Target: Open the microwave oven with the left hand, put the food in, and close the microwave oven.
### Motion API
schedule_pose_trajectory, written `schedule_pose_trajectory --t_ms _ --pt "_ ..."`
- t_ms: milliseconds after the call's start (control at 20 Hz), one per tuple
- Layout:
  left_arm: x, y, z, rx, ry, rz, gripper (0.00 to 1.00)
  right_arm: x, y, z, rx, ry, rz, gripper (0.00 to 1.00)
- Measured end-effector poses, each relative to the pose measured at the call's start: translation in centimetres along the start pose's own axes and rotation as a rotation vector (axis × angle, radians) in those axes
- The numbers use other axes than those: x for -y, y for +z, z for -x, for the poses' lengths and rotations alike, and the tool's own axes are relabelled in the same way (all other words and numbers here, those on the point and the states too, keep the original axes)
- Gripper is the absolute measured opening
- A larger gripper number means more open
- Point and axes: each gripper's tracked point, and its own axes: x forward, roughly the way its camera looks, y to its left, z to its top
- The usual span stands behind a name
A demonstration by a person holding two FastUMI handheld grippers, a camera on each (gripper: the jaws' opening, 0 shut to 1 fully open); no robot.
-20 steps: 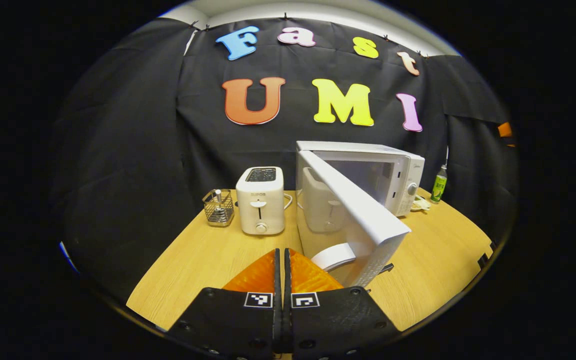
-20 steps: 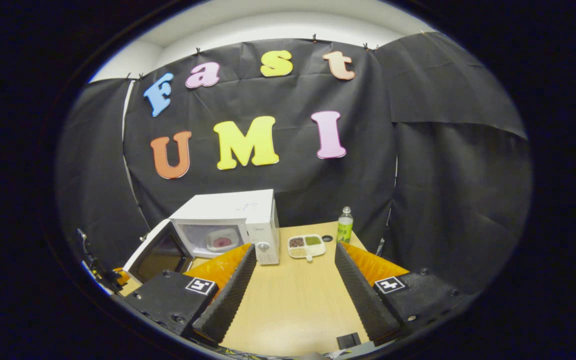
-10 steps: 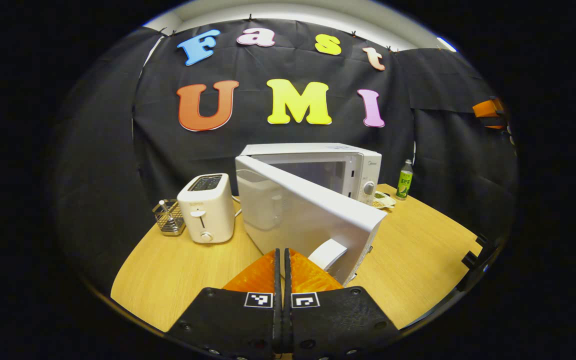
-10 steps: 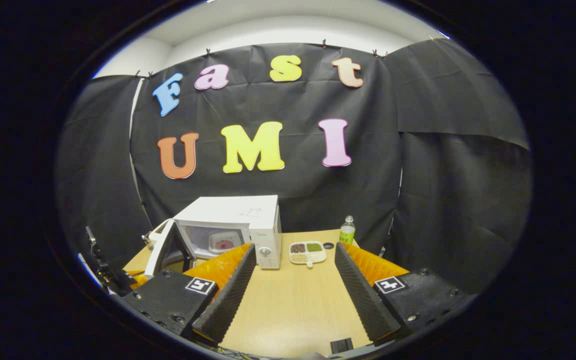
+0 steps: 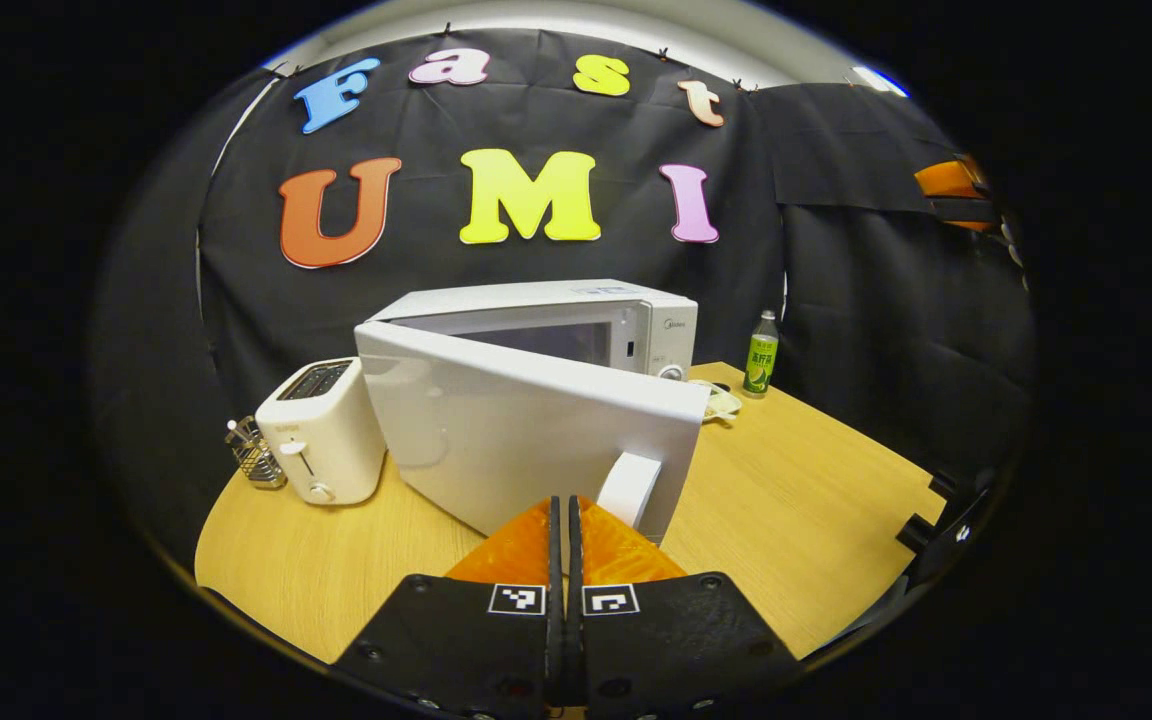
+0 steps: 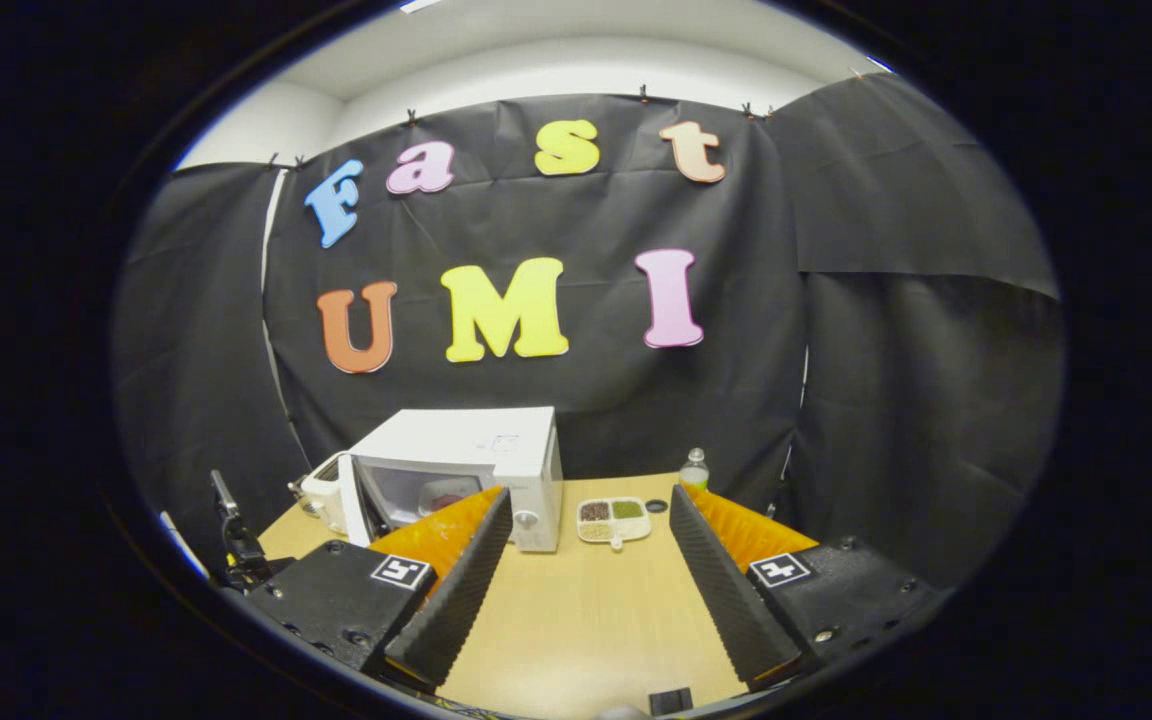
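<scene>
Microwave oven (image 5: 576, 325) stands at the back of the worktop (image 5: 816, 500), beside a toaster (image 5: 321, 430). White body; door (image 5: 526, 440) hinged on its left side, seen part-way ajar. A plate of food (image 6: 444, 492) is glimpsed inside. Left tongs (image 5: 564, 545) are clenched, empty, tips near the door's white handle (image 5: 628, 488). Right tongs (image 6: 586, 560) are released, well apart from the oven. Door judged rigid, light to swing; best pushed at the handle edge, farthest from the hinge.

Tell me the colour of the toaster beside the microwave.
White or cream, with a dark slot on top. The toaster shows best in the left gripper view, left of the microwave oven.
</scene>
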Motion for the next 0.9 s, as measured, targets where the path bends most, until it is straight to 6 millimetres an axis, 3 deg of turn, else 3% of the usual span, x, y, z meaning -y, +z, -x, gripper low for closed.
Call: schedule_pose_trajectory --t_ms 50,100,200,250,400,450,650,700,750,900 --pt "0.4 0.2 -0.7 -0.003 -0.004 -0.003 0.00 0.5 0.0 -0.3 0.000 -0.005 -0.002 0.92" --pt "0.7 0.5 -1.4 -0.006 -0.007 -0.006 0.00 0.9 0.1 -0.5 0.001 -0.008 -0.004 1.00" --pt "1.3 1.0 -2.8 -0.008 -0.012 -0.011 0.00 1.6 0.4 -1.1 0.000 -0.013 0.001 1.00" --pt "1.6 1.1 -3.4 -0.011 -0.014 -0.013 0.00 1.9 0.4 -1.3 -0.004 -0.014 0.003 0.92" --pt "2.4 1.5 -5.1 -0.019 -0.019 -0.022 0.00 2.9 0.5 -2.2 -0.009 -0.023 0.009 0.92" --pt "2.6 1.7 -5.7 -0.020 -0.023 -0.024 0.00 3.3 0.5 -2.4 -0.008 -0.027 0.012 1.00" --pt "3.8 2.6 -8.1 -0.022 -0.038 -0.030 0.00 4.3 0.5 -3.5 -0.017 -0.034 0.012 1.00" --pt "4.1 2.8 -8.6 -0.021 -0.040 -0.029 0.09 4.5 0.5 -3.8 -0.021 -0.037 0.012 0.92" --pt "4.2 3.0 -9.2 -0.019 -0.042 -0.028 0.00 4.8 0.5 -4.0 -0.020 -0.040 0.015 1.00" --pt "4.7 3.6 -11.0 -0.017 -0.038 -0.029 0.00 5.4 0.7 -4.6 -0.021 -0.053 0.033 1.00"
